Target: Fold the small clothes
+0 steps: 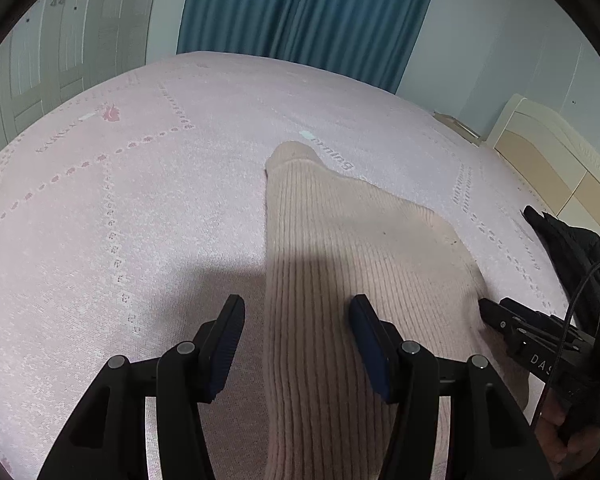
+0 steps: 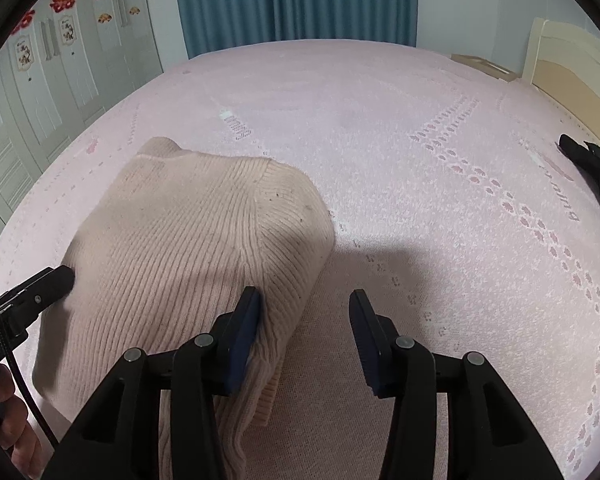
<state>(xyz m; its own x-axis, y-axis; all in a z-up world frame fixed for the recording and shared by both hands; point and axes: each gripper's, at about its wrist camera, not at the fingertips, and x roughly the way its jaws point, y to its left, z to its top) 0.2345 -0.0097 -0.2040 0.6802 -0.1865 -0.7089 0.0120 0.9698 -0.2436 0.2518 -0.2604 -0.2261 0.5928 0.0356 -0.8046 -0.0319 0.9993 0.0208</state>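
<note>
A beige ribbed knit garment point(image 1: 340, 248) lies folded on the pink bed cover point(image 1: 120, 200). In the left wrist view my left gripper point(image 1: 298, 344) stands open low over its near part, and the cloth's left edge runs between the two fingers. My right gripper point(image 1: 500, 320) touches the garment's right edge there. In the right wrist view the garment point(image 2: 188, 232) fills the left half. The right gripper point(image 2: 305, 336) is open, its left finger point(image 2: 246, 332) against the cloth's right edge, with bare bed cover point(image 2: 420, 160) in the gap. The left gripper's tip point(image 2: 56, 280) meets the garment's left side.
A black garment point(image 2: 596, 168) lies at the bed's right edge, also seen as dark cloth point(image 1: 560, 240). A cream headboard point(image 2: 572, 52) stands at the right, blue curtains point(image 2: 292, 0) behind the bed, white wardrobe doors point(image 2: 40, 80) at the left. A hand point(image 2: 4, 400) holds the left gripper.
</note>
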